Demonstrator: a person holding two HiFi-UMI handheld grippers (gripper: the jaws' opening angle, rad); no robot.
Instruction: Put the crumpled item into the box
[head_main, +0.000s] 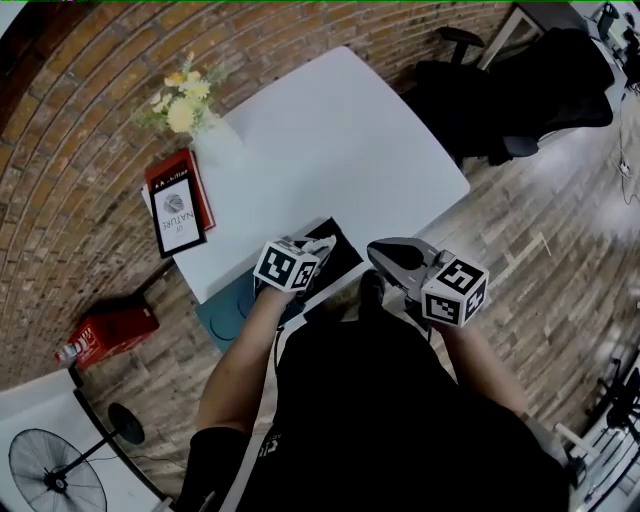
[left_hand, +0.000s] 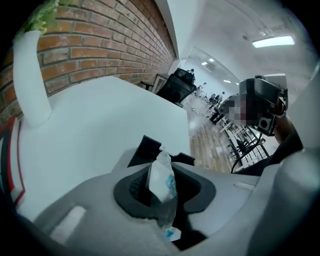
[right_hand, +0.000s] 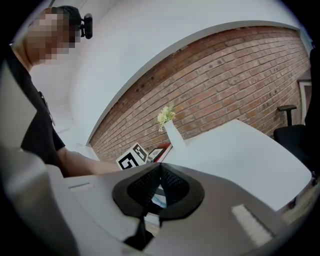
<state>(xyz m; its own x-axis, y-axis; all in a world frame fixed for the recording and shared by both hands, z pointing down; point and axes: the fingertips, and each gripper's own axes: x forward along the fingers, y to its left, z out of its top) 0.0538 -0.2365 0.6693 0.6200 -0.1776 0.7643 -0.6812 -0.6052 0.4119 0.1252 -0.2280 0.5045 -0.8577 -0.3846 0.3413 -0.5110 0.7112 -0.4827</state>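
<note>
Brick wall and wood floor frame a white table (head_main: 330, 140) in the head view. We see a vase of flowers (head_main: 205, 125) and a stack of books (head_main: 178, 205) at its left end, and a black box (head_main: 345, 255) at its near edge. We hold the left gripper (head_main: 322, 247) just over the box, and the right gripper (head_main: 380, 253) beside it, off the table edge.

Left gripper view: the jaws are clamped on the crumpled item (left_hand: 162, 180), a white-and-blue wrapper standing upright between the pads. The box (left_hand: 147, 149) lies directly beyond.

Right gripper view: we see the jaws meeting with nothing gripped. A forearm (right_hand: 85, 162), the vase (right_hand: 172, 135) and the table (right_hand: 240, 155) lie beyond.
</note>
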